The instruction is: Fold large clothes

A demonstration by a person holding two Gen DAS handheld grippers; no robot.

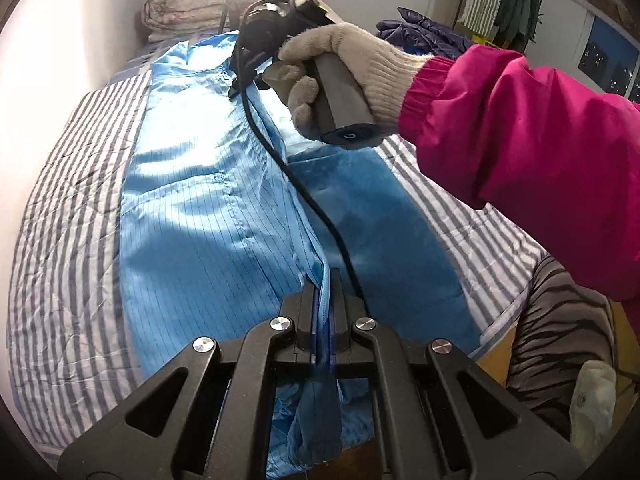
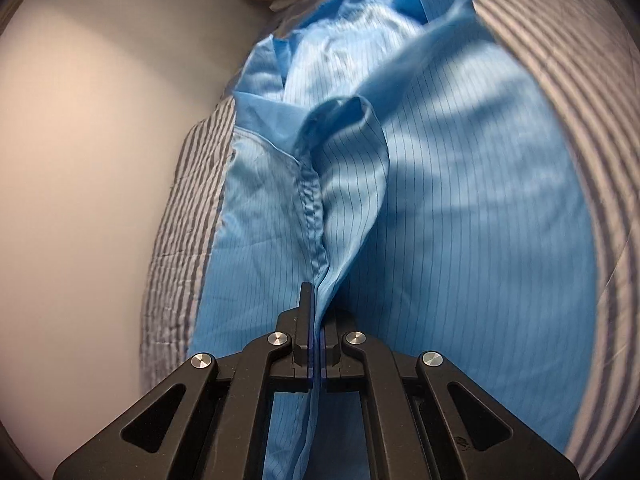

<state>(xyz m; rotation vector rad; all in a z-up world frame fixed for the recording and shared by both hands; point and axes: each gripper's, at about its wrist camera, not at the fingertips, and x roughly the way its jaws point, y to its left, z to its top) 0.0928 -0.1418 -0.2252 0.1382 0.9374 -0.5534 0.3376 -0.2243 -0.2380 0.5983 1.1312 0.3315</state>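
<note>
Both clenched on hem folds: left hand-held gripper (image 1: 323, 280), right hand-held gripper (image 2: 318, 312); blue pinstriped garment (image 1: 192, 216) on striped bed (image 1: 68, 208) (thin, slick, limp) best gripped at stitched edges.

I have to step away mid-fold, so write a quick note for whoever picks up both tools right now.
Left tool: shut on an edge of the blue garment.
Right tool: shut on a seamed edge of the same garment, held by a gloved hand.
Garment lies lengthwise on the striped bedcover, one side lifted and partly drawn over.
Done: both edges gripped, first lengthwise fold under way.
Left: lay the fold flat, release, then fold further.
</note>
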